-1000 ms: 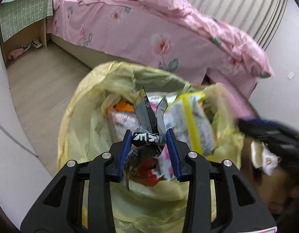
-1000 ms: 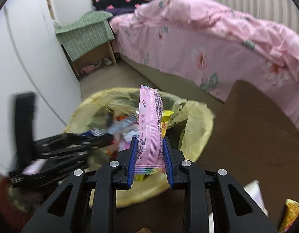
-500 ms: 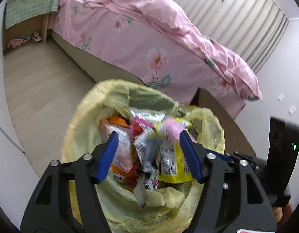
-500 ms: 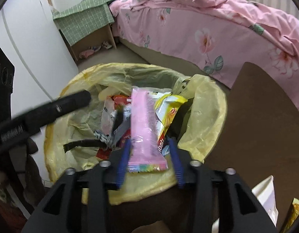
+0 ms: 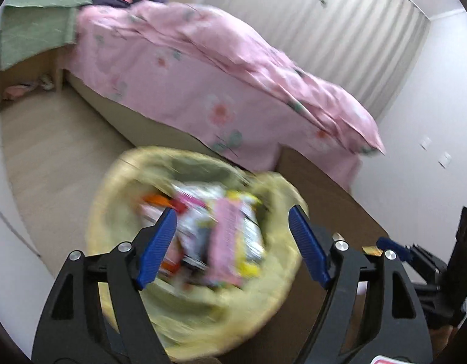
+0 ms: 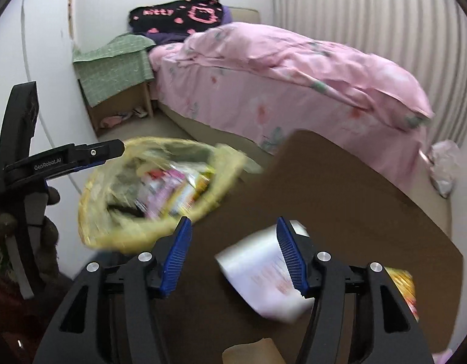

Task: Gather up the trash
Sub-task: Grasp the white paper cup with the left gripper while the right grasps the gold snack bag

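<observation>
A bin lined with a yellow bag stands on the floor by the brown table; it holds several wrappers, with a pink wrapper on top. It also shows in the right wrist view. My left gripper is open and empty above the bin. My right gripper is open and empty over the table, above a white wrapper. A yellow wrapper lies at the table's right edge. The left gripper reaches in from the left in the right wrist view.
A brown table with a rounded edge sits right of the bin. A bed with a pink floral cover runs behind. A green-covered nightstand stands by the wall. A tan scrap lies at the table's near edge.
Both grippers opened and dropped their wrappers into the bin. Both then pulled back and up; the right one swung right over the table.
</observation>
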`<state>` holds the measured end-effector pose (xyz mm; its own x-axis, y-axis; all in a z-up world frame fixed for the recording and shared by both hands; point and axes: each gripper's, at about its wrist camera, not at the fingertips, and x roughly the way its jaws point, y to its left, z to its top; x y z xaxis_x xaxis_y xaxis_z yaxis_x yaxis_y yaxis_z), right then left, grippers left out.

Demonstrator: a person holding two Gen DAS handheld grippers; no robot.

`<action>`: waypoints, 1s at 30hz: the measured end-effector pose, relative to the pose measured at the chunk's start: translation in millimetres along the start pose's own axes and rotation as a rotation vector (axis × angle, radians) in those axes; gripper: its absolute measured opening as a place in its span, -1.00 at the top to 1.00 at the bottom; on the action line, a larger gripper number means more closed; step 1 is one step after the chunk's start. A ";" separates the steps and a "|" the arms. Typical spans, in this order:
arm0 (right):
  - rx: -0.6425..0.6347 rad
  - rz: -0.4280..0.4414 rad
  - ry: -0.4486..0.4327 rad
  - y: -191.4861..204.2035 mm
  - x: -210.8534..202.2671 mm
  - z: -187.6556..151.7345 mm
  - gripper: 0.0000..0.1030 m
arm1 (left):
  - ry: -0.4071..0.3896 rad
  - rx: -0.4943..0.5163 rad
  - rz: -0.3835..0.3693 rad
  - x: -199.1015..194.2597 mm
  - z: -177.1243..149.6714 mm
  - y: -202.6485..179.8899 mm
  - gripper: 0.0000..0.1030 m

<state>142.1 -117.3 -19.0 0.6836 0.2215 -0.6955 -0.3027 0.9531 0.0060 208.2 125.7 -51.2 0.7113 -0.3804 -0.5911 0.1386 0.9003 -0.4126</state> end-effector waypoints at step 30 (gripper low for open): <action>0.234 -0.290 -0.041 -100.0 -83.9 -154.9 -0.33 | 0.338 0.089 -0.233 116.6 -43.1 -158.2 0.29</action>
<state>12.1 -263.2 -72.5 0.7460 -0.0614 -0.6631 0.0642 0.9977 -0.0202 239.5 -70.2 -84.7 0.3901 -0.6107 -0.6891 0.3383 0.7911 -0.5096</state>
